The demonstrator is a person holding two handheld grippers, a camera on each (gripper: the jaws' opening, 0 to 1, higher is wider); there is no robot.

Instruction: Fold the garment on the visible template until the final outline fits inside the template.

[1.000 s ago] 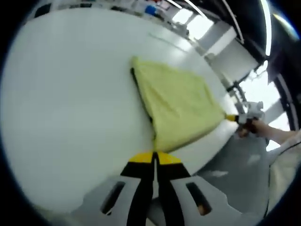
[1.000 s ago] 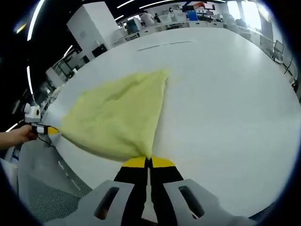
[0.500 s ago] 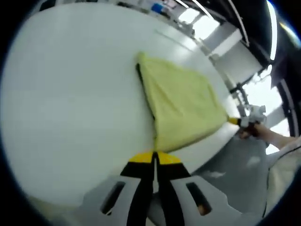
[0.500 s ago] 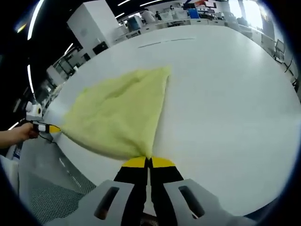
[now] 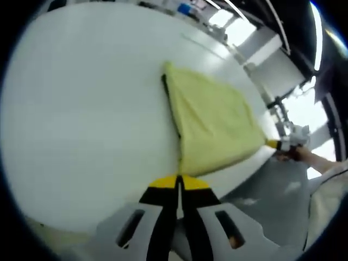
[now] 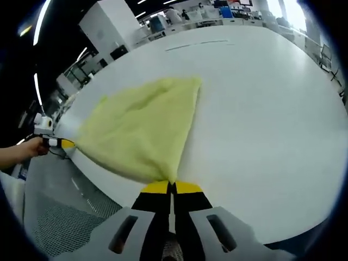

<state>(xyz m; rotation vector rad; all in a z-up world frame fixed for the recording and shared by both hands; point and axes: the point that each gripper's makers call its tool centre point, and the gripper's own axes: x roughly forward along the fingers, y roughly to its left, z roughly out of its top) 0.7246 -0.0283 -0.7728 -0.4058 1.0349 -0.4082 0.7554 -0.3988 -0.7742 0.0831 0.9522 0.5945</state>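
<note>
You hold the pale yellow fleecy cloth garment (image 5: 209,122) by two near corners, one in each claw, and it lies stretched over the near edge of the round white bench (image 5: 81,109). Your left claw (image 5: 179,182) has its yellow-tipped jaws pressed together on the corner nearest it; your right claw (image 6: 170,187) is likewise pinched on its own corner, with the cloth fanning away from the tips. In the left gripper view the right claw (image 5: 274,144) shows at the far corner, a hand (image 5: 304,155) behind it. The pull between both corners keeps the near hem taut, probably so the layers stay flat for the next fold. No template outline can be made out under the cloth. Faint lines (image 6: 198,43) mark the bench farther off.
</note>
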